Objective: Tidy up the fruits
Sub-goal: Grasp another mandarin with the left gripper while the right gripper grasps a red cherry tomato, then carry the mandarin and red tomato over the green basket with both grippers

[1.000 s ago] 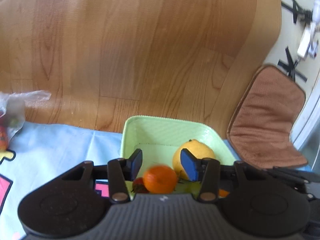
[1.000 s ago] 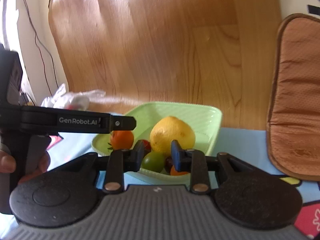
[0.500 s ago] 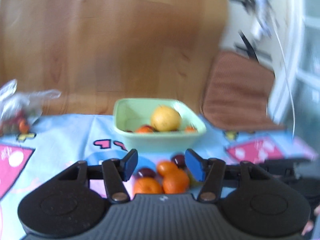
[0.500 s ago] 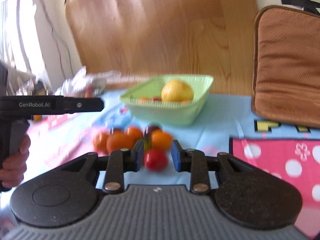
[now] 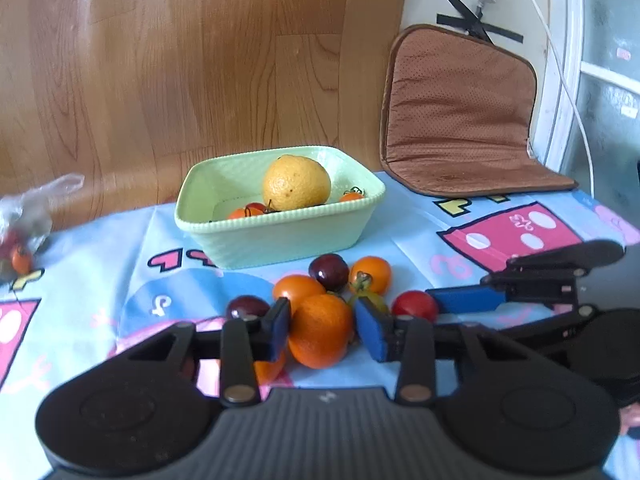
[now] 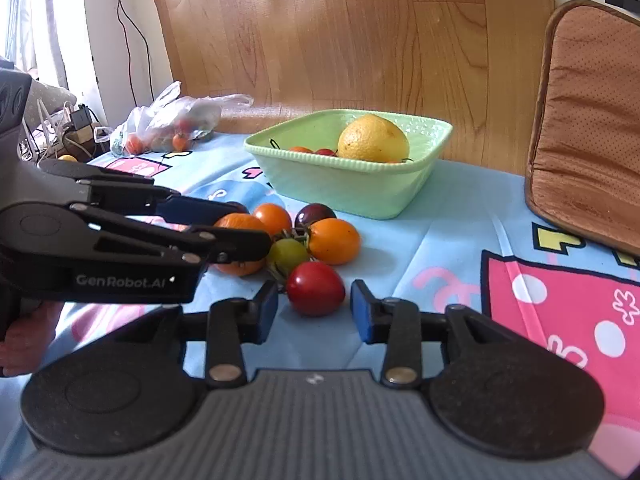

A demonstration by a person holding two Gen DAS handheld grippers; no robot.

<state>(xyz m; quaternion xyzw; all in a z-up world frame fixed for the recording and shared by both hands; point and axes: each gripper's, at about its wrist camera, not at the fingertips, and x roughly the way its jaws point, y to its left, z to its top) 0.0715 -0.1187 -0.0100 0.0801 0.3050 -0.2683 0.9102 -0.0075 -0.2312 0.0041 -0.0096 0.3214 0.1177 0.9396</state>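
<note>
left wrist: left claw [image 5: 322, 330] agape round glossy orange [image 5: 320, 330]; right claw [image 6: 313, 312] agape (smooth tomato [image 6: 315, 289]).

A home, by the look of it: the table wears a cartoon-print cloth [image 6: 460, 236] in blue and pink, with wood-grain panelling [image 5: 180, 60] behind its far edge. A brown seat cushion [image 5: 460, 112] leans at the far right corner, a crumpled plastic bag [image 6: 176, 120] lies at the far left, and charger cables [image 5: 560, 60] hang on the wall.
</note>
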